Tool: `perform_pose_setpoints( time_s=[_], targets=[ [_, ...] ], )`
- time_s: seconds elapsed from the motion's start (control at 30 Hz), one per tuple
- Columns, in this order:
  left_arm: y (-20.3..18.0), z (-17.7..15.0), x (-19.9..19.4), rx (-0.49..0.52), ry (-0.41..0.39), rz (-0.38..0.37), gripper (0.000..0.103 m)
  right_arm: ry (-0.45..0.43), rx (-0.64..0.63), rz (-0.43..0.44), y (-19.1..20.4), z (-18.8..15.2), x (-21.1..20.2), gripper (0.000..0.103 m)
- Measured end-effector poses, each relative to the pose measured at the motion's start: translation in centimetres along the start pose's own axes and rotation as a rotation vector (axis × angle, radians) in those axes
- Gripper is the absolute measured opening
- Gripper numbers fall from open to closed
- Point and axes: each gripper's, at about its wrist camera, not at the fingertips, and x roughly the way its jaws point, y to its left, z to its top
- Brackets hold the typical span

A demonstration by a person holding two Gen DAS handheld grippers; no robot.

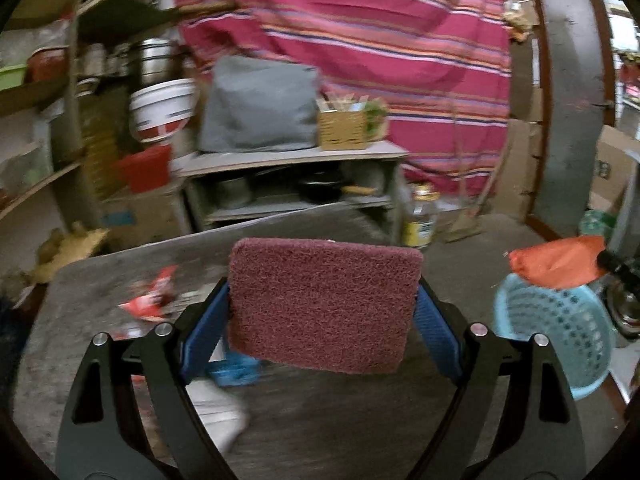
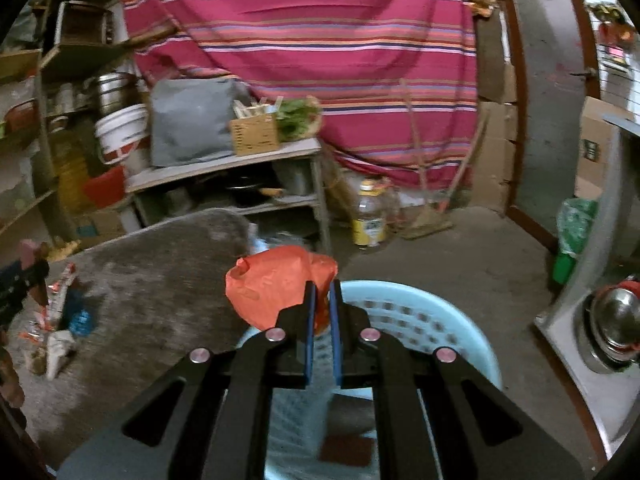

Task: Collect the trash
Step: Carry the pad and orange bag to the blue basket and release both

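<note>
My left gripper (image 1: 322, 300) is shut on a maroon scouring pad (image 1: 324, 304), held upright above the grey table (image 1: 100, 288). My right gripper (image 2: 322, 292) is shut on an orange wrapper (image 2: 272, 284) and holds it over the rim of the light blue perforated basket (image 2: 420, 312). That wrapper (image 1: 560, 260) and basket (image 1: 560, 332) also show at the right in the left wrist view. Loose trash lies on the table: a red-and-white wrapper (image 1: 152, 296), a blue packet (image 1: 236, 372) and crumpled white paper (image 1: 220, 412). The same pile (image 2: 56, 320) shows at the left in the right wrist view.
A low shelf (image 1: 288, 156) behind the table holds a grey bag (image 1: 260, 108) and a cardboard box (image 1: 344, 128). A striped pink cloth (image 2: 300, 60) hangs behind. A bottle with a yellow label (image 2: 370, 216) and a broom (image 2: 428, 216) are on the floor. Steel pots (image 2: 616, 320) sit at right.
</note>
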Motion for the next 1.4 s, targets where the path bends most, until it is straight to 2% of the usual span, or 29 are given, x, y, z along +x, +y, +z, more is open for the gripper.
perform_pose_setpoints(
  time_s=[0.2,0.4,0.57,0.83,0.9,0.97,1.13,1.3,1.33,1.37,1.4],
  targets=[
    [-8.1,0.0,1.9,0.04,0.015,-0.127,0.085,0.032,0.01,-0.096,-4.7,-0.6,-0.2,0.007],
    [-15.6,-1.0,3.5,0.087,0.043,-0.224,0.085,0.043,0.089,-0.12,-9.0,-1.0,-0.7,0.007],
    [-19.6,-1.3,4.8,0.109,0.075,-0.277,0.085,0.064,0.126,-0.123,-10.6,-1.5,-0.3,0.007],
    [-21.2,-1.0,5.8,0.115,0.091,-0.317,0.086,0.082,0.124,-0.114,-10.9,-1.9,-0.1,0.007],
    [-21.2,-0.9,5.7,0.113,0.093,-0.324,0.091,0.084,0.123,-0.11,-10.8,-1.9,-0.1,0.007],
    [-20.8,-0.8,5.4,0.114,0.074,-0.304,0.097,0.087,0.12,-0.108,-10.5,-1.8,0.0,0.007],
    [-19.5,-0.3,4.9,0.119,0.065,-0.266,0.098,0.104,0.109,-0.1,-10.0,-2.0,0.6,0.007],
    [-16.2,0.3,3.6,0.094,0.038,-0.22,0.098,0.144,0.099,-0.052,-8.5,-2.3,2.0,0.011],
    [-15.6,0.4,3.4,0.089,0.035,-0.206,0.098,0.156,0.096,-0.055,-8.2,-2.5,2.4,0.013],
    [-14.7,0.4,3.2,0.082,0.032,-0.189,0.098,0.171,0.092,-0.059,-7.9,-2.6,2.9,0.032],
    [-14.1,0.4,3.1,0.079,0.031,-0.18,0.098,0.186,0.09,-0.067,-7.5,-2.8,3.4,0.066]
  ],
)
